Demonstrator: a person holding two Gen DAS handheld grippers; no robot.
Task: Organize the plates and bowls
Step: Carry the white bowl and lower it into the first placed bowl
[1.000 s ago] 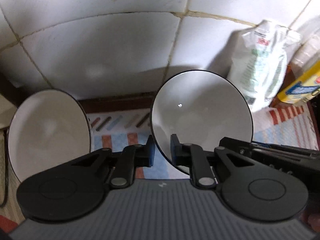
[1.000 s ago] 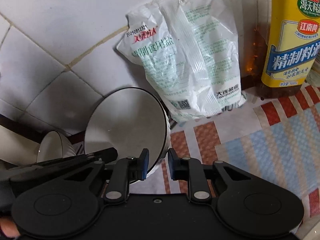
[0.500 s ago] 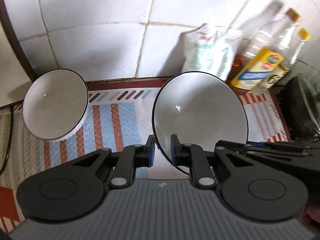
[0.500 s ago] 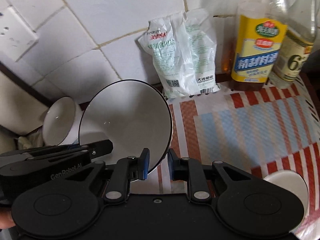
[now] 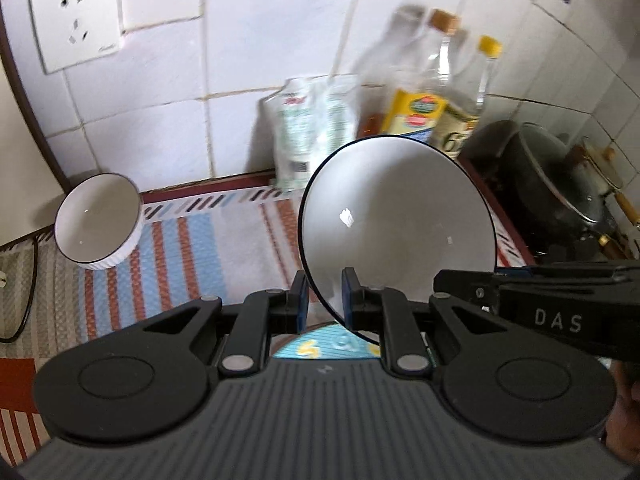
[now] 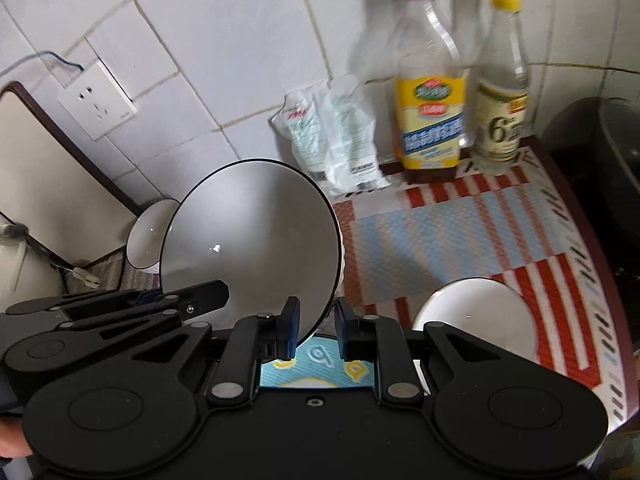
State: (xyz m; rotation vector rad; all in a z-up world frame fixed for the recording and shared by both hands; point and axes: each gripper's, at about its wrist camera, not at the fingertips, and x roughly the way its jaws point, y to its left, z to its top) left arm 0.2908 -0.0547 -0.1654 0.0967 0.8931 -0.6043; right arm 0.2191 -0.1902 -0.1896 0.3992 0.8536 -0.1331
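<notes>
- Bowl (image 5: 396,220), large, white with a thin dark rim, is held in the air above the table (image 6: 460,220), tilted so its inside faces both cameras.
- Left tongs (image 5: 323,296) are clamped on its near left rim; right tongs (image 6: 314,324) are clamped on its near right rim.
- Done well, this carry wants both hands moving together at one height, so the rim neither twists nor slips from the pads, and a gentle set-down.
- Bowls counted: three, namely the held one, a smaller ribbed bowl (image 5: 100,220) by the wall, and another white bowl (image 6: 476,316) near the right tongs.
- One patterned plate (image 6: 316,368) shows below the tongs, mostly hidden.
- Behind stand two bottles (image 6: 432,92), one packet (image 6: 332,136) and one dark pot (image 5: 536,184).
</notes>
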